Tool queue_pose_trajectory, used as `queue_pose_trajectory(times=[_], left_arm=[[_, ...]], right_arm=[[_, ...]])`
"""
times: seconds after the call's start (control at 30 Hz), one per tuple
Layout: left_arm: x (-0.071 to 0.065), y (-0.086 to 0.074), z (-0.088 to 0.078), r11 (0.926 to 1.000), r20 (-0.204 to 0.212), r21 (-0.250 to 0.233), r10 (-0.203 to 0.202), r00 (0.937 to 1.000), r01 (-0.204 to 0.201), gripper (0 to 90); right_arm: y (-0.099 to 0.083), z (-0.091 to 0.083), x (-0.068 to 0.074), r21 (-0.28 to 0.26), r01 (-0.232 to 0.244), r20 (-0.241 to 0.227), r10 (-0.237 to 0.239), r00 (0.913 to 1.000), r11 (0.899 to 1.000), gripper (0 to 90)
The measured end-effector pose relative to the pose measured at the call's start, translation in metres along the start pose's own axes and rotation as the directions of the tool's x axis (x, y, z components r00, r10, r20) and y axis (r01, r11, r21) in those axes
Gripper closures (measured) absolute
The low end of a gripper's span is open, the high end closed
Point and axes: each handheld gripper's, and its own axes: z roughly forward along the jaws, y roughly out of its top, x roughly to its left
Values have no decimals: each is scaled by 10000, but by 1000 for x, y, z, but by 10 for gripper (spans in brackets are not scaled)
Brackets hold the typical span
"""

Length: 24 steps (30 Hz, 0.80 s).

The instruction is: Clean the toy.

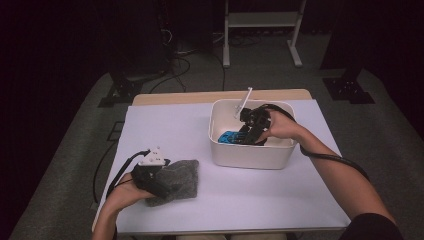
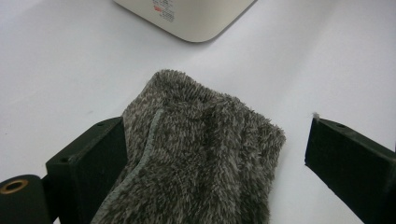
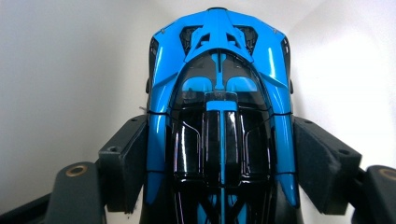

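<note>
High view: the left hand-held gripper [image 1: 167, 182] rests on a grey fuzzy cloth [image 1: 181, 179] on the white worktop [image 1: 240, 200]; the right hand-held gripper [image 1: 243, 136] reaches into a white bin [image 1: 250, 155].

Left gripper view: jaws apart around the cloth [image 2: 196, 158]; the bin's label [image 2: 161, 9] is unreadable.

Right gripper view: jaws clamped on a blue-and-black toy car [image 3: 219, 116] inside the bin.

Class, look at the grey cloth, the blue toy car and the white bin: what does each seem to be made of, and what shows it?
Cloth: soft fleece or plush, matte; short fuzzy pile and a stitched edge.
Car: probably hard plastic or painted metal, glossy; sharp reflections on blue and black panels.
Bin: likely plastic, smooth off-white; rounded moulded corners and a printed label.
</note>
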Motion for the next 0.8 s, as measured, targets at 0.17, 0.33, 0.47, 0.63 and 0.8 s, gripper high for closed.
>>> queue_pose_trajectory(times=[0.17, 0.33, 0.47, 0.63, 0.8], left_arm=[[0, 0, 0, 10000, -8, 17, -1, 10000, 1, 51], [0, 0, -1, 10000, 1, 7, 36, 10000, -36, 51], [0, 0, -1, 10000, 4, -18, 38, 10000, -38, 51], [0, 0, -1, 10000, -1, -6, 27, 10000, -27, 51], [0, 0, -1, 10000, -9, -9, 44, 10000, -44, 51]], right_arm=[[1, 0, 0, -1, 39, -13, -39, 10000, 10000, 251], [1, 0, 0, 38, 16, -11, -16, 10000, 10000, 251], [1, 0, 0, 37, 33, 11, -33, 10000, 10000, 251], [1, -1, 1, -7, 57, 24, -57, 10000, 10000, 251], [2, -1, 1, -3, 109, -17, -109, 9999, 9999, 268]])
